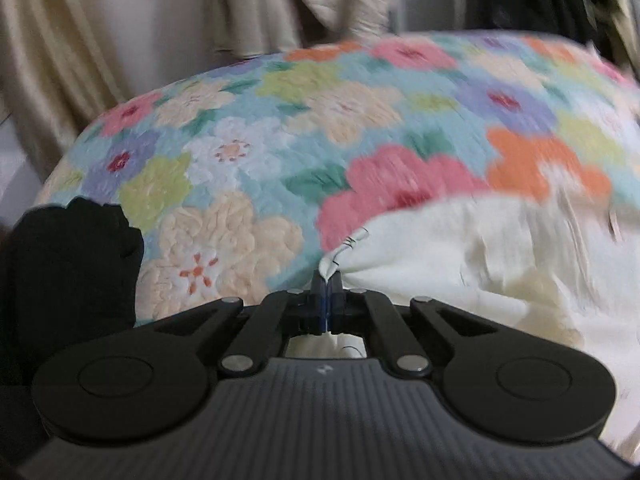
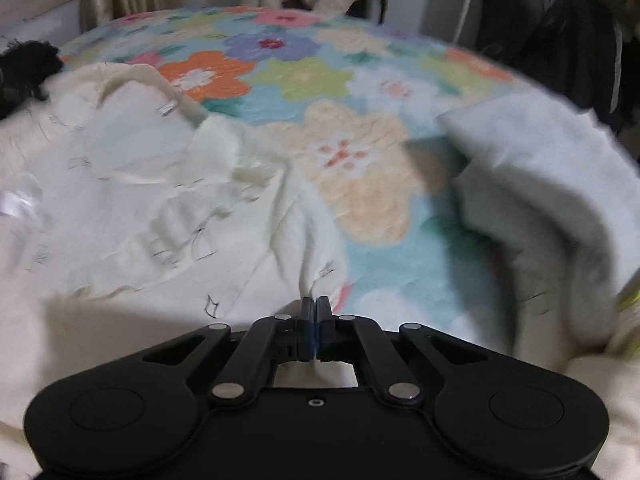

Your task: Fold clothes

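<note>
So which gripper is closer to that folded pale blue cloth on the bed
Right. The right gripper, shut on the cream garment, has the pale blue cloth just to its right; the left gripper's view doesn't show it.

We see a cream-white garment [image 2: 132, 200] lying crumpled on the floral bedspread [image 2: 304, 80], its thin fabric scattered with small dark line drawings and creased into ridges — one corner pinched up in the left gripper [image 1: 329, 280], another edge drawn into a tight pleat in the right gripper [image 2: 316, 304]. On the same bedspread, to the right of the cream garment, we see a pale blue-grey fleecy garment [image 2: 540, 184] — bunched, thick and soft, partly folded over itself.
</note>
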The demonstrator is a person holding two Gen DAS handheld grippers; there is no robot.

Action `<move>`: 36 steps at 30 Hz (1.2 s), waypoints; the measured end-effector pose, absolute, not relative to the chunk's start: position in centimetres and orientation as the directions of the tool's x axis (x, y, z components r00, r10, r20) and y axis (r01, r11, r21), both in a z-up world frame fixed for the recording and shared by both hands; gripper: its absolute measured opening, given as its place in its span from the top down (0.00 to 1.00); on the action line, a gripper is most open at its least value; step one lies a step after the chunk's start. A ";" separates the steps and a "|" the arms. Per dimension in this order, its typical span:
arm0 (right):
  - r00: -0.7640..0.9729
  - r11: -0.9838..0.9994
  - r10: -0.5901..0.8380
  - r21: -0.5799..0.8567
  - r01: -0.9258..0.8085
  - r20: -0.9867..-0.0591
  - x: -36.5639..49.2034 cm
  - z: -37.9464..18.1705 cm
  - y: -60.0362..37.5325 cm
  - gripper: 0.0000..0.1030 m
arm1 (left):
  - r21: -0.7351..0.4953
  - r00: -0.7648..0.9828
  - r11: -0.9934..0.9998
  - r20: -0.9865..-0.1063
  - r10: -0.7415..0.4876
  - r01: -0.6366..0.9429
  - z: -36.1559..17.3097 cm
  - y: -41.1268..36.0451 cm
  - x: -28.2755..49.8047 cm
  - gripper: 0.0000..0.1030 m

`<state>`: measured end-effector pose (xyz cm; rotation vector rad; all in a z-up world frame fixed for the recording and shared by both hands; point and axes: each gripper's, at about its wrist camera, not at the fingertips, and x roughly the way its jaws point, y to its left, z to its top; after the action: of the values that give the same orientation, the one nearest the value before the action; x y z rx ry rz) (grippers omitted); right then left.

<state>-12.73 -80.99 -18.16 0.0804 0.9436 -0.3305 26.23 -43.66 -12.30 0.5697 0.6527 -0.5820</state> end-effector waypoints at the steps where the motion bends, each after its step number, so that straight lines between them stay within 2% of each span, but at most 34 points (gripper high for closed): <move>1: 0.547 0.939 -0.248 -0.060 0.338 -0.800 -12.8 -17.9 -81.5 1.00 | 0.312 0.668 0.705 -0.679 -0.303 0.637 -12.4 -43.8 26.4 1.00; 2: 0.545 0.934 -0.258 -0.061 0.352 -0.798 -12.8 -17.7 -81.9 1.00 | 0.324 0.685 0.713 -0.667 -0.294 0.621 -12.4 -43.8 26.5 0.98; 5: 0.492 0.900 -0.386 -0.201 0.388 -0.781 -12.1 -18.0 -82.1 1.00 | 0.346 0.715 0.728 -0.641 -0.278 0.592 -12.5 -43.8 26.3 0.83; 7: 0.502 0.886 -0.378 -0.148 0.439 -0.778 -12.6 -17.8 -82.8 1.00 | 0.331 0.715 0.731 -0.633 -0.297 0.597 -11.8 -42.8 25.4 0.77; 9: 0.515 0.869 -0.371 -0.093 0.486 -0.773 -13.2 -17.6 -83.4 0.99 | 0.337 0.734 0.738 -0.608 -0.303 0.584 -10.7 -41.8 24.4 0.54; 12: 0.591 0.870 -0.335 -0.001 0.492 -0.734 -15.4 -14.9 -82.1 0.95 | 0.383 0.781 0.749 -0.558 -0.280 0.542 -8.4 -39.3 22.7 0.52; 14: 0.634 0.882 -0.306 0.039 0.469 -0.710 -16.9 -12.8 -80.6 0.93 | 0.364 0.792 0.768 -0.539 -0.288 0.527 -6.7 -36.5 21.6 0.52; 17: 0.693 0.903 -0.244 0.101 0.417 -0.678 -19.7 -9.1 -78.2 0.89 | 0.353 0.804 0.797 -0.537 -0.256 0.490 -4.3 -32.4 19.6 0.51; 20: 0.750 0.919 -0.166 0.176 0.354 -0.640 -23.3 -5.5 -75.3 0.78 | 0.383 0.810 0.804 -0.554 -0.194 0.455 -2.4 -27.6 16.8 0.49; 25: 0.792 0.929 -0.035 0.273 0.251 -0.610 -29.7 -1.3 -69.4 0.78 | 0.412 0.800 0.783 -0.574 -0.173 0.465 0.6 -19.5 11.7 0.48; 30: 0.805 0.927 0.048 0.328 0.185 -0.591 -36.4 1.5 -63.8 0.77 | 0.496 0.798 0.700 -0.576 -0.178 0.515 3.0 -13.3 5.3 0.39; 33: 0.799 0.934 0.082 0.326 0.147 -0.596 -39.4 2.3 -60.8 0.75 | 0.390 0.695 0.698 -0.686 -0.215 0.601 2.9 -10.3 2.6 0.38; 36: 0.766 0.941 0.147 0.326 0.086 -0.626 -41.0 1.2 -57.8 0.65 | 0.272 0.565 0.686 -0.789 -0.243 0.675 1.2 -8.9 0.9 0.38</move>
<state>-41.00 -57.76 1.23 0.3500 0.7012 0.0338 0.89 -8.88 1.21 0.6050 0.7992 -0.5799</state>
